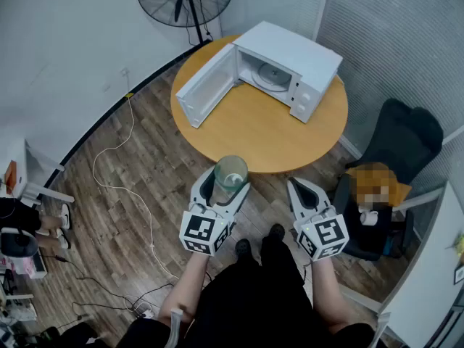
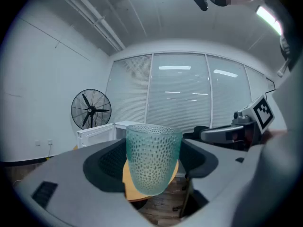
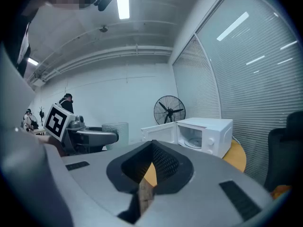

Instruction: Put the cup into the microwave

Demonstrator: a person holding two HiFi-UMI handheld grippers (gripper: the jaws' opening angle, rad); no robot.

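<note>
Left gripper view: the left gripper (image 2: 152,150) has its jaws spread wide and clamped on the cup (image 2: 151,169), pads on both sides, cup upright and off any surface. Right gripper view: the right gripper (image 3: 150,150) is closed and empty, just beside the left.

The cup hangs short of the near edge of the table (image 1: 261,133). The microwave (image 1: 290,71) stands at the far side with its door (image 1: 206,85) swung wide.

Recommended: carry the cup level across the table, enter the cavity squarely, stay clear of the door, and seat the cup on the turntable (image 1: 274,72) before releasing.
</note>
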